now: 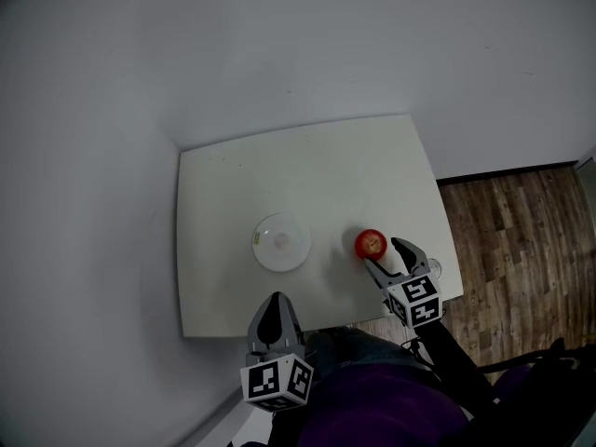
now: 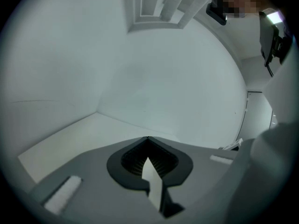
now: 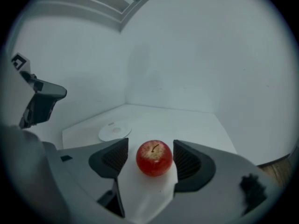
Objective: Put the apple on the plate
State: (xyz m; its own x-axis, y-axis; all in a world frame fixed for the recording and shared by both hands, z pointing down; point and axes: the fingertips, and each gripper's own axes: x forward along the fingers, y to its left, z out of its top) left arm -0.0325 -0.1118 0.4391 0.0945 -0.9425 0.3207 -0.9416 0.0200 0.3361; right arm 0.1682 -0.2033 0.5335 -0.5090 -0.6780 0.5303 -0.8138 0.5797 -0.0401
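Note:
A red apple [image 1: 371, 243] stands on the white table [image 1: 307, 166], to the right of a small white plate [image 1: 282, 243] that holds nothing. My right gripper [image 1: 386, 253] is open at the apple's near side. In the right gripper view the apple [image 3: 153, 158] sits upright between the two dark pads [image 3: 114, 157], with a gap on each side, and the plate [image 3: 114, 131] lies further off to the left. My left gripper [image 1: 276, 307] hovers at the table's near edge, below the plate. Its jaws meet at the tip in the left gripper view [image 2: 147, 141], with nothing in them.
The table stands in a corner of white walls [image 1: 112, 156]. Its right edge drops to a wooden floor [image 1: 521, 240], close to the apple. The person's dark sleeve [image 1: 391, 408] fills the bottom of the head view.

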